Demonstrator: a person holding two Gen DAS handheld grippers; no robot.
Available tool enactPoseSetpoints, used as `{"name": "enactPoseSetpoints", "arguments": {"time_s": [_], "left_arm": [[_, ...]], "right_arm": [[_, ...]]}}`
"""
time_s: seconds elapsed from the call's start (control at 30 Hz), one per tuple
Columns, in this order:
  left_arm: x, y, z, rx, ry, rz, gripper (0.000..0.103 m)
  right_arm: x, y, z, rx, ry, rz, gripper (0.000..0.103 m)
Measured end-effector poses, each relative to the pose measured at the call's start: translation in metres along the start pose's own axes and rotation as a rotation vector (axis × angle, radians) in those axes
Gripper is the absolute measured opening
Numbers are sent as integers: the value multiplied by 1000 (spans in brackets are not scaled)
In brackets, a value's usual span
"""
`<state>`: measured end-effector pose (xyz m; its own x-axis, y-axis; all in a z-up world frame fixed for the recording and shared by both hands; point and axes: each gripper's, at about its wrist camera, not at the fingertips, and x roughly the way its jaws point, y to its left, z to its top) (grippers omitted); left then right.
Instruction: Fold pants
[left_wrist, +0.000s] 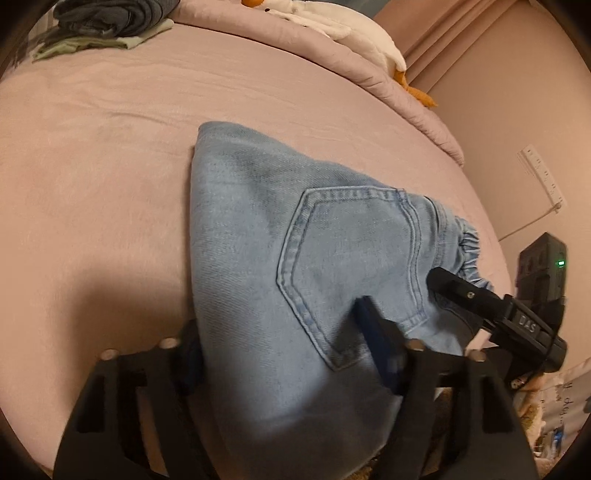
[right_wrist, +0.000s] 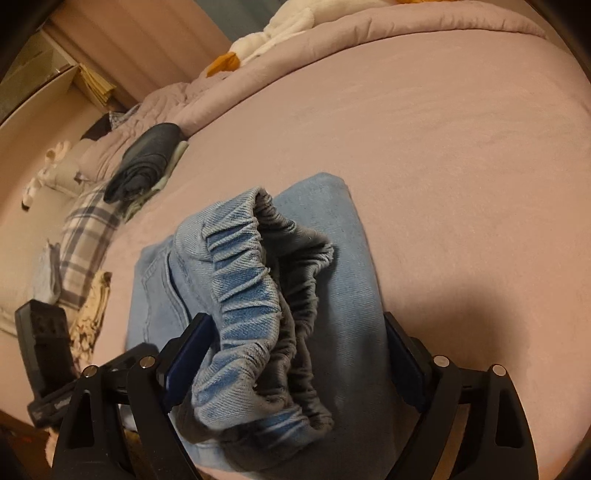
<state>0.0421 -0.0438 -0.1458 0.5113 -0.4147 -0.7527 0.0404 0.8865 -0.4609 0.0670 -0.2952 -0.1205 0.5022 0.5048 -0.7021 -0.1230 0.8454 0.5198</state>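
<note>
Left gripper (left_wrist: 280, 350) and right gripper (right_wrist: 295, 354) both stand wide open, fingers straddling folded light-blue denim pants (left_wrist: 295, 236), gripping nothing. The pants lie near the pink bed's (left_wrist: 110, 166) near edge, elastic waistband (right_wrist: 258, 280) rumpled.

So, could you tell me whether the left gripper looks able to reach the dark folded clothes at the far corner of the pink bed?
Probably yes: only bare pink bed lies between the left gripper and the dark folded clothes, though light blue denim pants sit between its open jaws.
</note>
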Motion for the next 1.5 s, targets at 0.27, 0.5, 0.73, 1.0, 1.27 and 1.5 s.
{"name": "enactPoseSetpoints", "arguments": {"time_s": [0.27,0.5,0.73,1.0,1.27,1.5], "left_arm": [[-17,-6,-7,-30,-48,38,27],[-50,-15,-13,-34,-94,6,24],[-82,-32,-14,24,-165,1,24],[-85,-55,4,72,-188,5,25],[-88,-70,30,111,-235,5,25],[-82,-71,53,125,-272,36,25]], "right_arm": [[-7,15,-7,13,-53,20,53],[-32,34,-7,-24,-97,31,50],[-57,51,-4,-70,-170,24,50],[-72,51,4,-66,-205,-6,51],[-87,60,20,-94,-253,-25,52],[-77,65,44,-114,-250,-18,52]]}}
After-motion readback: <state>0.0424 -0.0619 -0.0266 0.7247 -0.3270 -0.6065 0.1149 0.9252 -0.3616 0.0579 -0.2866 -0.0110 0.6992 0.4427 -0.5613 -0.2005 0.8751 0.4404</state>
